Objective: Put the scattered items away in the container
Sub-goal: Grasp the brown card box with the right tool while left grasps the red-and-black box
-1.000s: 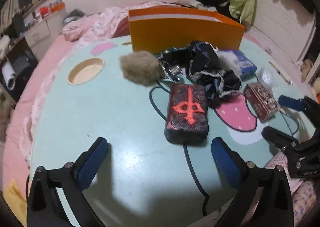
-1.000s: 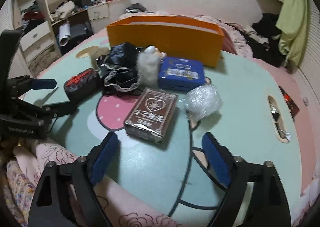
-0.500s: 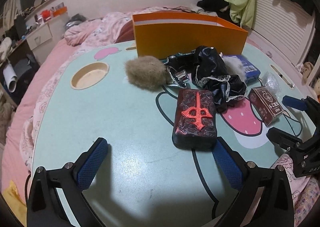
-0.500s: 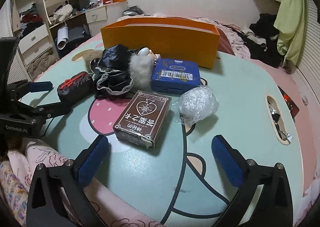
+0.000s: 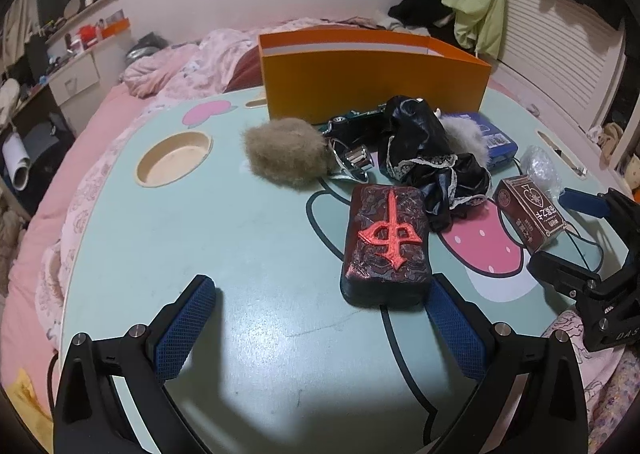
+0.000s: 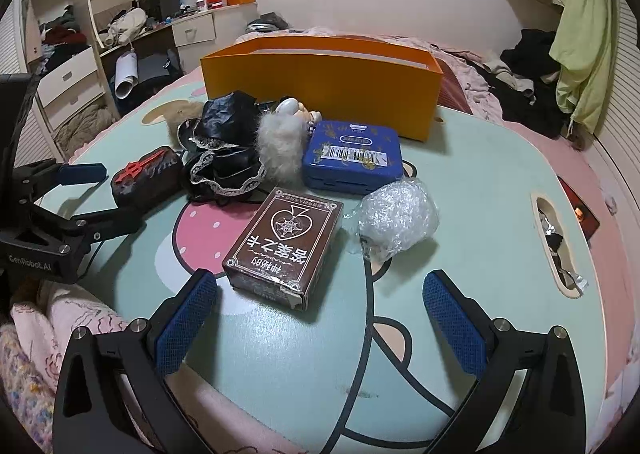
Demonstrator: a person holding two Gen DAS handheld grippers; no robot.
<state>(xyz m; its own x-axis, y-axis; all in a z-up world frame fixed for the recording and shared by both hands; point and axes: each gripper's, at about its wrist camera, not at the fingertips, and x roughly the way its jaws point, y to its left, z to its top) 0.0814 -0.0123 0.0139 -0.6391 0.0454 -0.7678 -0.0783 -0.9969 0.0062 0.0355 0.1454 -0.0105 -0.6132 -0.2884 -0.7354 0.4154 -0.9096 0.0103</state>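
An orange box (image 5: 372, 82) stands at the far side of the mint table; it also shows in the right wrist view (image 6: 320, 82). In front of it lie a brown fur ball (image 5: 282, 154), a toy car (image 5: 356, 120), black lace cloth (image 5: 424, 150), a blue tin (image 6: 352, 156), a crumpled plastic bag (image 6: 394, 216), a brown card box (image 6: 284, 242) and a dark block with a red symbol (image 5: 386, 244). My left gripper (image 5: 320, 328) is open, its right finger beside the dark block. My right gripper (image 6: 320, 324) is open, just short of the card box.
A round cup hole (image 5: 174, 158) is sunk in the table at the left. A slot (image 6: 558, 242) at the table's right edge holds small items. Pink bedding (image 5: 176, 62) and cluttered shelves (image 6: 80, 54) surround the table.
Both grippers have moved forward over the table. The dark block now lies closer to my left gripper's right finger, and the card box closer to my right gripper.
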